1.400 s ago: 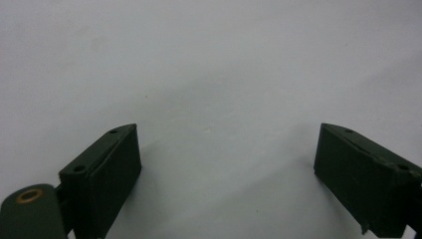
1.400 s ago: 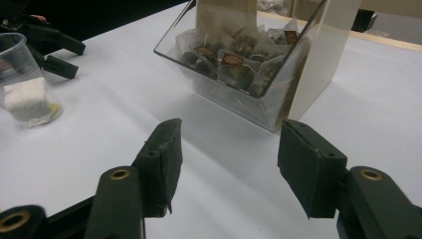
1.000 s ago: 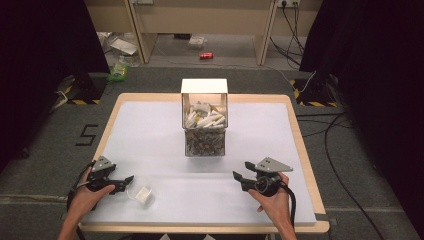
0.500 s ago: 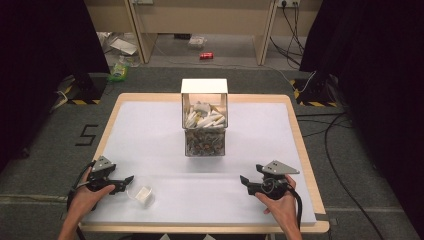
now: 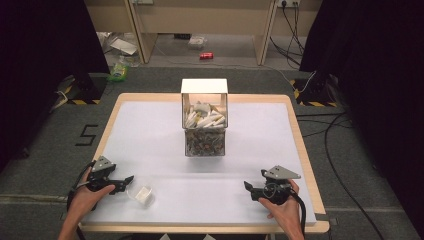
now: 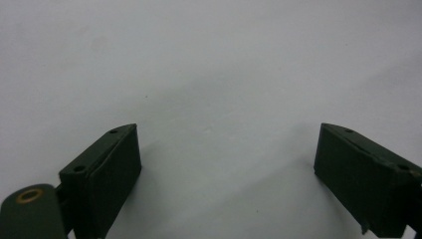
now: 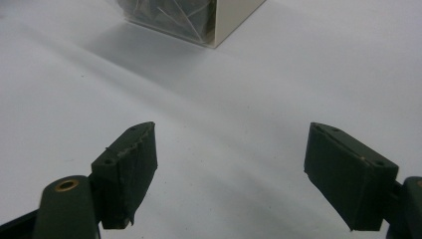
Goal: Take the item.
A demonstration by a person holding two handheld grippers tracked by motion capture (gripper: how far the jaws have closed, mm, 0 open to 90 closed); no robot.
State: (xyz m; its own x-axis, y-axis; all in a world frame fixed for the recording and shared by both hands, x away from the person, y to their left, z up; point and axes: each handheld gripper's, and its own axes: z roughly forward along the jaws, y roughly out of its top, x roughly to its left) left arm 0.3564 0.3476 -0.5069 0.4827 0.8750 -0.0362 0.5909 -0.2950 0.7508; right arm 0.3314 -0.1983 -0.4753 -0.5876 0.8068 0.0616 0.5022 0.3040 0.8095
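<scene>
A wood-rimmed rectangular table with a white top (image 5: 150,130) carries a clear, filled box (image 5: 204,125) at frame centre and a small clear plastic cup (image 5: 142,194) at lower left.

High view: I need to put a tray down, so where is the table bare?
Bare: the white table left and right of the clear box, and the near strip between the small clear cup and the right gripper. Crowded: the centre and the near left corner, by the left gripper.
</scene>
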